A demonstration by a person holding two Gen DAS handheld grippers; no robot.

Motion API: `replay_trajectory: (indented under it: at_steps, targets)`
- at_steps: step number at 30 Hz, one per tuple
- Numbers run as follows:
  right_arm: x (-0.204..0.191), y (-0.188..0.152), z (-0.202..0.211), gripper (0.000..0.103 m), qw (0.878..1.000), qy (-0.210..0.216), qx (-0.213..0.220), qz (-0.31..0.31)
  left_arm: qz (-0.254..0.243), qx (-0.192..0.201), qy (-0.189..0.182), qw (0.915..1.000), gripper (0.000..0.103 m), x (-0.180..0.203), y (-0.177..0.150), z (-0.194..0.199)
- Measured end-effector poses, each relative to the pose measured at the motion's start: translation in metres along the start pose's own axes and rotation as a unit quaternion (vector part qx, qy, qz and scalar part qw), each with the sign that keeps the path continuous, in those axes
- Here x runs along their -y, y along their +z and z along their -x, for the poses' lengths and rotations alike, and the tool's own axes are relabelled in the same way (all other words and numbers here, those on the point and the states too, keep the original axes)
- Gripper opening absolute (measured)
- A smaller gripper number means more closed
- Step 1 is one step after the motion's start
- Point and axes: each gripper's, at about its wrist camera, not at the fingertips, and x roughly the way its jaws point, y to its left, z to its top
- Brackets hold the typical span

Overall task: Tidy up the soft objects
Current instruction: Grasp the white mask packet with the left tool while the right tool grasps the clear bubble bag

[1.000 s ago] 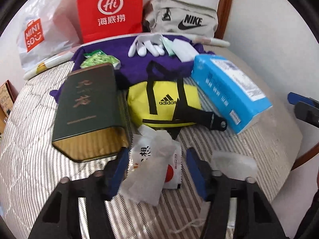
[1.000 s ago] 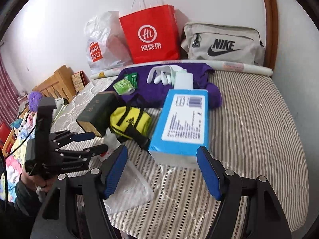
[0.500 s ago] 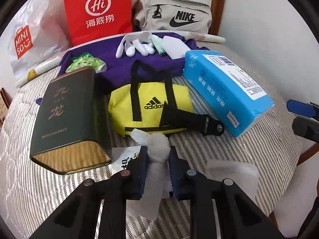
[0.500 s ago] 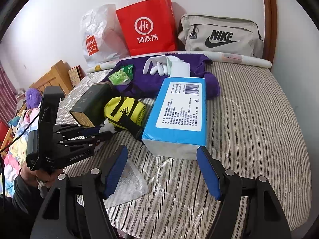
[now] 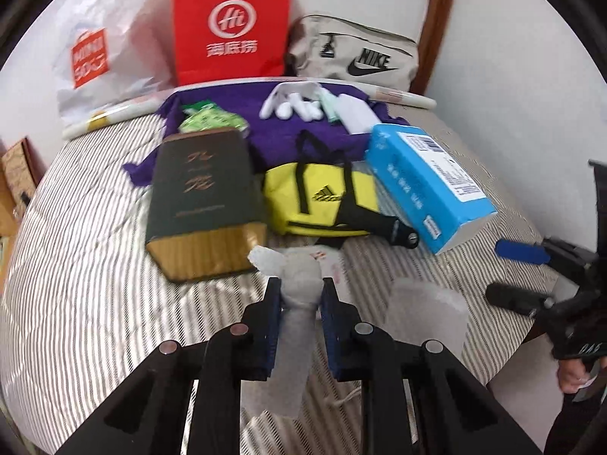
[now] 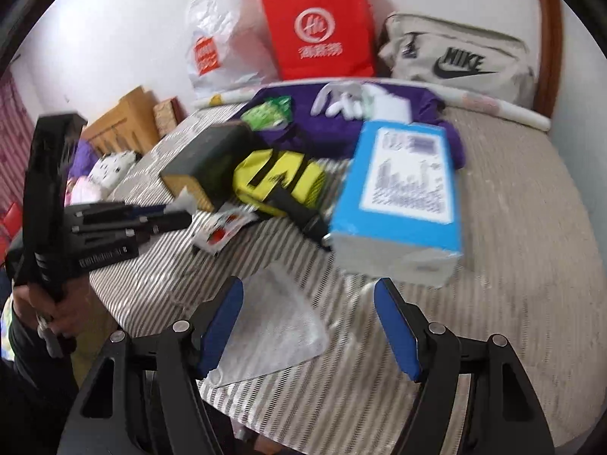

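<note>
My left gripper (image 5: 300,299) is shut on a white soft cloth (image 5: 294,326) and holds it above the striped bed (image 5: 87,276), in front of the dark green box (image 5: 205,201). In the right wrist view that gripper (image 6: 167,216) shows at the left with the cloth's tip (image 6: 186,201) in it. A red-and-white packet (image 6: 222,229) lies on the bed below it. My right gripper (image 6: 309,326) is open and empty over a second white cloth (image 6: 271,326) at the bed's front edge, which also shows in the left wrist view (image 5: 425,311).
A yellow Adidas bag (image 5: 322,197), a blue carton (image 5: 425,185), a purple cloth (image 5: 273,121) with white gloves (image 5: 292,104) and a green packet (image 5: 206,119) lie on the bed. A red paper bag (image 5: 231,22), a white plastic bag (image 5: 102,49) and a Nike pouch (image 5: 356,57) stand at the back.
My left gripper closed on the white cloth and lifted it off the red-and-white packet. My right gripper moved closer to the second cloth and stayed open.
</note>
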Motion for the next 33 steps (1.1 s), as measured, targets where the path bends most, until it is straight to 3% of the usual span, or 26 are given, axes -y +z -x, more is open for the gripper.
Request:
replay_trajectory:
  at_steps: [9,13,15,18,24,27,29,32,33]
  targets:
    - [-0.013,-0.008,-0.053,0.073,0.998,0.028,-0.048,0.032,0.042,-0.002,-0.024,0.9988,0.02,-0.026,-0.015,0.006]
    - [-0.02,-0.012,-0.057,0.096,0.995,0.07,-0.059,0.037,0.047,0.001,-0.028,0.9985,0.019,-0.032,-0.018,0.007]
    - [-0.024,-0.016,-0.058,0.102,0.993,0.092,-0.064,0.043,0.047,0.001,-0.032,0.9984,0.019,-0.033,-0.019,0.007]
    - [-0.033,-0.02,-0.059,0.103,0.993,0.077,-0.064,0.064,0.046,0.002,-0.042,0.998,0.02,-0.033,-0.02,0.008]
    - [-0.058,-0.027,-0.066,0.103,0.989,0.009,-0.073,0.128,0.049,-0.003,-0.052,0.9974,0.02,-0.034,-0.024,0.006]
    - [-0.058,-0.029,-0.064,0.103,0.991,-0.002,-0.059,0.121,0.057,-0.008,-0.052,0.997,0.02,-0.036,-0.026,0.004]
    - [-0.056,-0.032,-0.061,0.1,0.992,-0.009,-0.051,0.116,0.062,-0.011,-0.048,0.9969,0.02,-0.038,-0.029,0.003]
    - [-0.054,-0.038,-0.053,0.081,0.993,-0.03,-0.03,0.109,0.071,-0.014,-0.044,0.9964,0.02,-0.042,-0.032,0.002]
    - [-0.053,-0.04,-0.049,0.069,0.993,-0.032,-0.025,0.107,0.073,-0.016,-0.044,0.9962,0.02,-0.044,-0.033,0.001]
